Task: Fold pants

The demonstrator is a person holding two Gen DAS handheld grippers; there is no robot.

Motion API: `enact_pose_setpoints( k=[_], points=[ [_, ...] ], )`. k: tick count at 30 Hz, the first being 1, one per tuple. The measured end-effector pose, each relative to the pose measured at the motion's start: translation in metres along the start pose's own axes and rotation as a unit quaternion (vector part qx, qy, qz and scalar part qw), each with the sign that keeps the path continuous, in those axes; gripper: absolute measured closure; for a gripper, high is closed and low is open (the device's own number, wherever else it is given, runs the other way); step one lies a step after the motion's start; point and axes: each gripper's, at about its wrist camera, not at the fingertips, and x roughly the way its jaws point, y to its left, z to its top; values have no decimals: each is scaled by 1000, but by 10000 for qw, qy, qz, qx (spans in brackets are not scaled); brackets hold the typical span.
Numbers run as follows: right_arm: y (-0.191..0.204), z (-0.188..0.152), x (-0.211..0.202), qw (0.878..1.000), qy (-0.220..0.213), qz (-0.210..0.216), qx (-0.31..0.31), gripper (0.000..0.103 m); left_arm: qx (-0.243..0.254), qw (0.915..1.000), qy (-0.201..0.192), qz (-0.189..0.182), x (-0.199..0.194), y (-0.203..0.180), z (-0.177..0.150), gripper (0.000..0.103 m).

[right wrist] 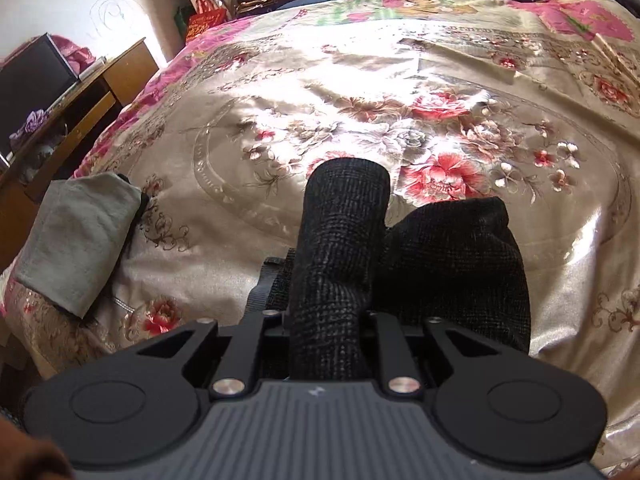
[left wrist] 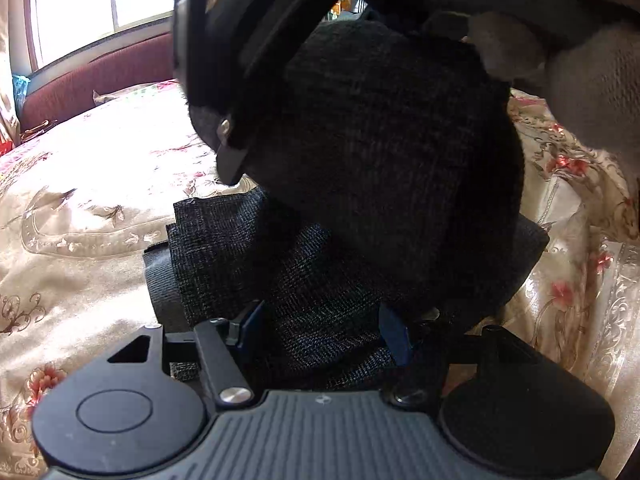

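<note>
The pants (left wrist: 384,152) are dark grey-black checked cloth, bunched and lifted above the flowered bedspread (left wrist: 92,200). My left gripper (left wrist: 324,328) is shut on a fold of the pants, cloth filling the gap between its blue pads (left wrist: 250,326). The right gripper's body shows in the left wrist view (left wrist: 240,52), just above and close, pressed against the pants. In the right wrist view my right gripper (right wrist: 328,320) is shut on a thick roll of the pants (right wrist: 340,240), which stands up between its fingers; more of the pants hangs to the right.
A folded grey-green cloth (right wrist: 76,240) lies at the bed's left edge. A wooden desk (right wrist: 92,92) with a dark screen stands left of the bed. A dark red headboard (left wrist: 96,76) and a bright window are behind. A gloved hand (left wrist: 592,80) is at upper right.
</note>
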Motion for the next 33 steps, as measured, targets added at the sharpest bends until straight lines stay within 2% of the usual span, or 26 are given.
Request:
enact_pose_setpoints(
  k=[3, 7, 10, 11, 14, 17, 19, 23, 27, 29, 31, 33],
  points=[
    [18, -5, 22, 9993, 266, -206, -168, 75, 2, 10000, -3, -54, -5, 0, 1, 28],
    [32, -9, 37, 9987, 301, -334, -249, 58, 43, 9999, -128, 4, -21, -1, -3, 27],
    [37, -8, 33, 9992, 322, -76, -227, 42, -132, 9997, -182, 55, -31, 6, -5, 26],
    [38, -8, 32, 9992, 323, 24, -239, 41, -254, 9996, -128, 72, -33, 11, -6, 24],
    [44, -9, 26, 9985, 331, 153, -414, 41, -755, 9971, 54, 68, -40, 28, -10, 23],
    [38, -7, 20, 9985, 210, 88, -489, 43, -1192, 9928, 121, -52, -50, 44, -15, 23],
    [25, -3, 18, 9991, 92, -16, -406, 43, -1300, 9913, 176, -99, -52, 51, -18, 23],
    [5, 4, 23, 9996, 103, 280, 4, 43, -1073, 9936, 237, 276, -65, 52, -23, 22],
    [8, 10, 31, 9987, -46, 512, -71, 42, -900, 9921, 225, 843, -88, 57, -27, 22],
    [14, 15, 44, 9986, -116, 409, -311, 42, -882, 9909, 34, 1016, -96, 57, -20, 22],
    [15, 21, 58, 9974, -322, 127, -629, 44, -892, 9907, -262, 996, -99, 55, -9, 22],
    [9, 28, 74, 9972, -271, 11, -698, 46, -824, 9914, -383, 940, -90, 49, -1, 22]
  ],
)
